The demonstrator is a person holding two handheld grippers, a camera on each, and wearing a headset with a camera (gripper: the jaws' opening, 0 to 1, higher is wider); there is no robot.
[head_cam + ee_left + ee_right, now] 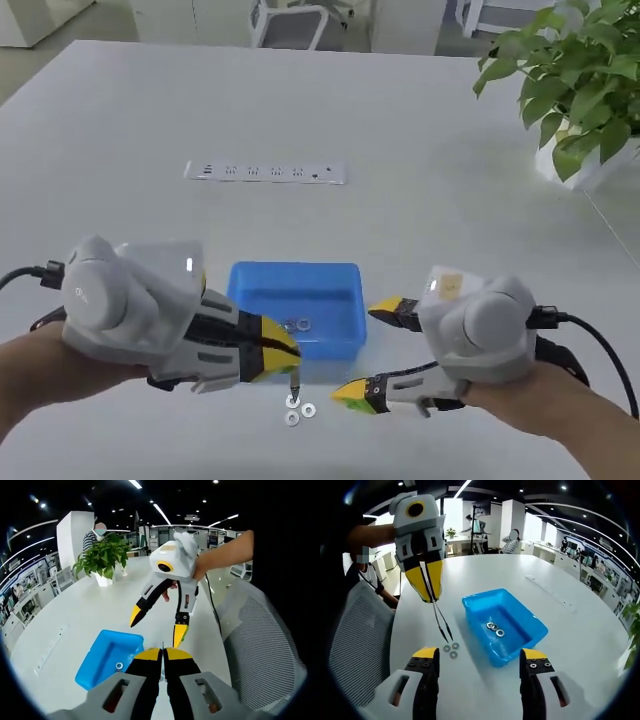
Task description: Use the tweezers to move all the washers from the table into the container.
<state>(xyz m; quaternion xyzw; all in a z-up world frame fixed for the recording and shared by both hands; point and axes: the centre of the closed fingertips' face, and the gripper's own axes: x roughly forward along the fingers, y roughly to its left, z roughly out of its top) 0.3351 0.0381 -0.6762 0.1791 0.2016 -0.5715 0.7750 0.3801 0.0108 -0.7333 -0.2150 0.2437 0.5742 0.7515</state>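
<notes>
Jaws of left gripper (430, 594) pinch tweezers (440, 620) beside washers (451, 650).

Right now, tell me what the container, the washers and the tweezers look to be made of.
Container: likely plastic; uniform bright blue, smooth moulded rim, soft sheen. Washers: probably metal; thin, flat, silvery grey rings. Tweezers: thin dark prongs, probably metal with a dark finish, though the look leaves it open.
</notes>
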